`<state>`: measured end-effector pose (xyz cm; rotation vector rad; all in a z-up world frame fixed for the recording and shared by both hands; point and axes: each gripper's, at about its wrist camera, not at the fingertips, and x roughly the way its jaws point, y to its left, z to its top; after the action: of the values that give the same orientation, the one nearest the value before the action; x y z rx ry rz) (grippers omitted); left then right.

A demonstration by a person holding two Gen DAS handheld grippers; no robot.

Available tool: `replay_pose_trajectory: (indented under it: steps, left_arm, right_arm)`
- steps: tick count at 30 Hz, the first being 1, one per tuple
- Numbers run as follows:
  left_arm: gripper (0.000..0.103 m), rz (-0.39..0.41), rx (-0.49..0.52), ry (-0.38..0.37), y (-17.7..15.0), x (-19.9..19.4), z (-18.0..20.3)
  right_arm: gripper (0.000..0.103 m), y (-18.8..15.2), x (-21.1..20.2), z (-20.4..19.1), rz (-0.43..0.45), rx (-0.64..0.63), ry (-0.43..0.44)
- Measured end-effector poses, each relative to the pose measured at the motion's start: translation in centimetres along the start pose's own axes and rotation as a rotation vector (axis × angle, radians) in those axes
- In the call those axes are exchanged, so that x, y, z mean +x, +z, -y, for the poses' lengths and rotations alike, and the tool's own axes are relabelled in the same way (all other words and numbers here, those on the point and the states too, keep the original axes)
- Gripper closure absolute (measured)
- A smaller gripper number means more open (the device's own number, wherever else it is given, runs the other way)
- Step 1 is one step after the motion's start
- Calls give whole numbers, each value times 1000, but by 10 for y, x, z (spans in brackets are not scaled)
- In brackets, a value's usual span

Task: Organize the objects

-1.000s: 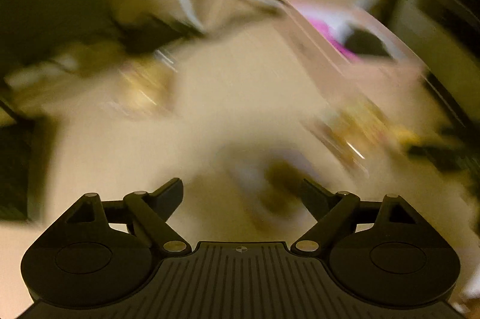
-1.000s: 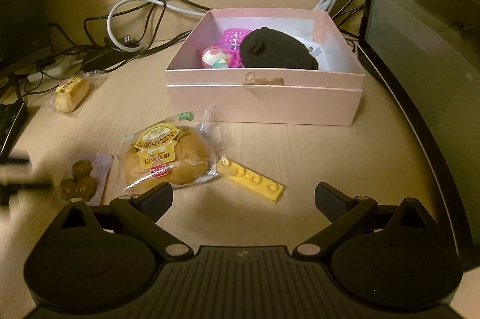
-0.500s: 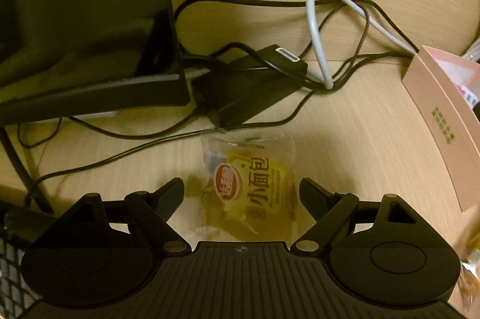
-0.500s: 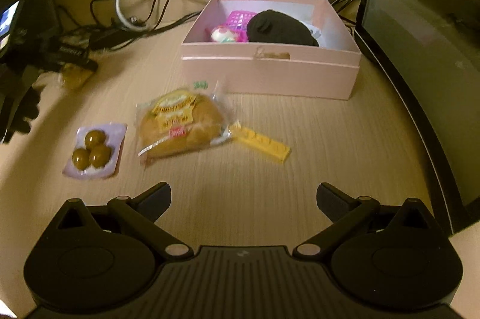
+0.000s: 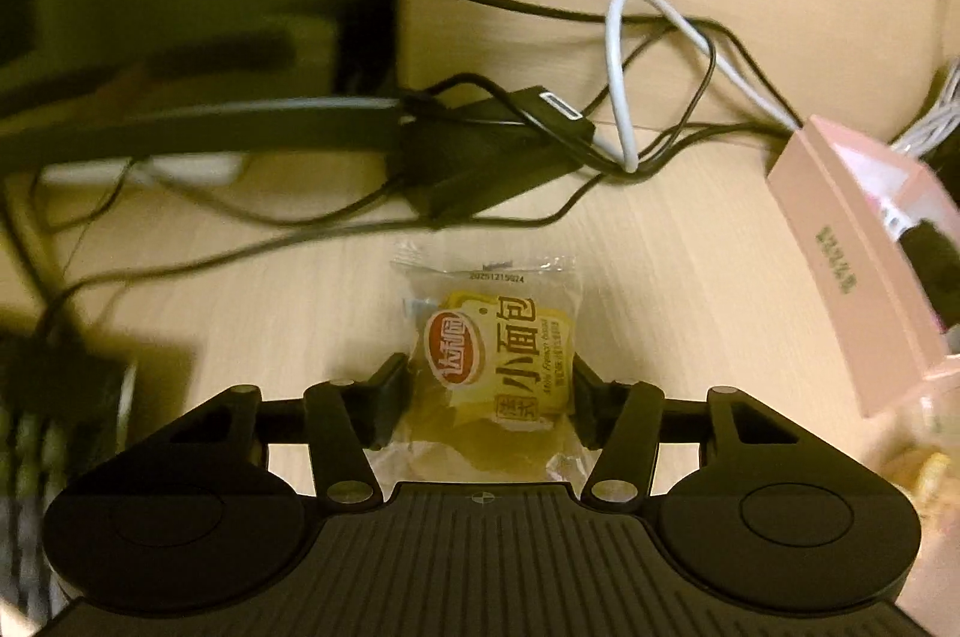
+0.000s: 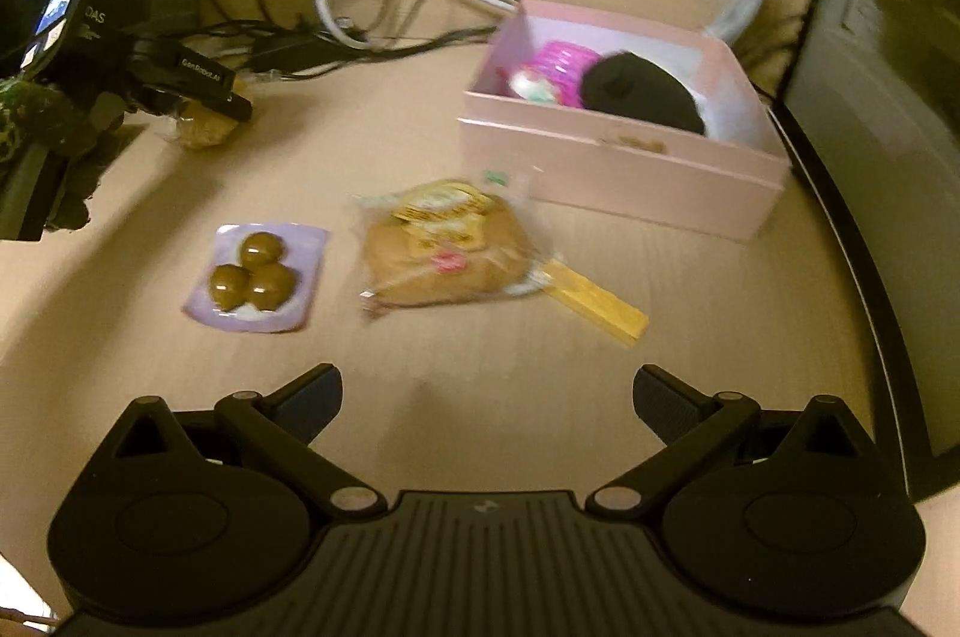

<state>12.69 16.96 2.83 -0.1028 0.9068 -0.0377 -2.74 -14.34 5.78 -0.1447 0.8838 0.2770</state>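
A small bread packet point(image 5: 498, 355) with a yellow label lies on the wooden desk between the fingers of my left gripper point(image 5: 486, 385). The jaws are closing, and both pads touch the wrapper's sides. In the right wrist view that gripper point(image 6: 204, 103) sits over the same packet point(image 6: 207, 130) at far left. My right gripper point(image 6: 486, 397) hovers open and holds nothing. Ahead of it lie a round bun packet point(image 6: 444, 247), a yellow brick point(image 6: 594, 301) and a pouch of brown balls point(image 6: 255, 271). The open pink box point(image 6: 624, 169) holds a pink toy point(image 6: 561, 67) and a black object point(image 6: 642, 97).
Tangled cables and a black adapter point(image 5: 480, 163) lie just behind the small packet, below a monitor base point(image 5: 198, 127). A keyboard edge point(image 5: 36, 427) is at left. A dark screen point(image 6: 888, 97) borders the desk on the right. The pink box's side point(image 5: 840, 253) is to the left gripper's right.
The left gripper swung left to the small bread packet and its jaws narrowed onto it. The right gripper drew back and rolled, so the box and snacks look farther off.
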Motion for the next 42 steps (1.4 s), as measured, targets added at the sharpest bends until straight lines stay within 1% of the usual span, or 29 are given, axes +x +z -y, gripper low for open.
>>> replay_pose_trajectory:
  steps: [1,3,5,7,9,12,14,15,16,17,18,20,21,23,25,31,34,36,38,40,42]
  left_arm:
    - [45,11,-18,-8,-6,-13,-2]
    - [45,33,-57,-49,-23,-41,-5]
    - [45,35,-101,-97,-45,-68,-8]
    - [45,42,-147,-122,-67,-92,-10]
    - [45,43,-173,-109,-88,-112,-10]
    - [45,25,-187,-47,-112,-129,-6]
    - [45,5,-197,-13,-121,-133,-4]
    - [45,3,-205,-8,-124,-136,-3]
    - [45,3,-213,-8,-126,-139,-4]
    - [45,4,-220,-11,-128,-143,-5]
    - [45,5,-223,-14,-129,-146,-5]
    - [45,7,-229,-9,-133,-154,-7]
    - [45,11,-234,-8,-134,-157,-8]
    - [45,19,-244,-11,-137,-162,-10]
    - [45,22,-251,-16,-138,-163,-11]
    - [45,12,-226,-32,-136,-157,-2]
    - [45,5,-206,-45,-134,-154,4]
    - [45,1,-194,-58,-133,-152,8]
    - [45,-5,-183,-70,-133,-150,12]
    - [45,-12,-172,-80,-132,-148,16]
    - [45,-19,-161,-89,-132,-145,19]
  right_arm:
    - [0,1,-1,-4,5,-13,11]
    - [0,3,-1,-13,14,-40,41]
    - [0,5,0,-25,17,-68,73]
    - [0,8,1,-37,19,-102,115]
    - [0,13,4,-51,27,-144,158]
    - [0,26,16,-73,30,-202,196]
    - [0,36,29,-87,23,-231,198]
    - [1,42,37,-93,17,-241,191]
    - [6,46,45,-99,10,-244,188]
    - [14,50,52,-104,-3,-246,190]
    - [18,53,59,-108,-20,-247,192]
    - [37,56,72,-115,-55,-242,183]
    - [42,56,77,-116,-75,-236,183]
    - [50,57,77,-116,-85,-222,211]
    - [55,55,72,-117,-95,-246,243]
    - [55,25,44,-120,-99,-379,310]
    - [54,11,31,-114,-94,-421,298]
    - [46,3,23,-106,-80,-438,259]
    - [32,-2,17,-97,-66,-442,220]
    - [26,-7,14,-87,-62,-438,193]
    - [24,-10,13,-78,-63,-435,155]
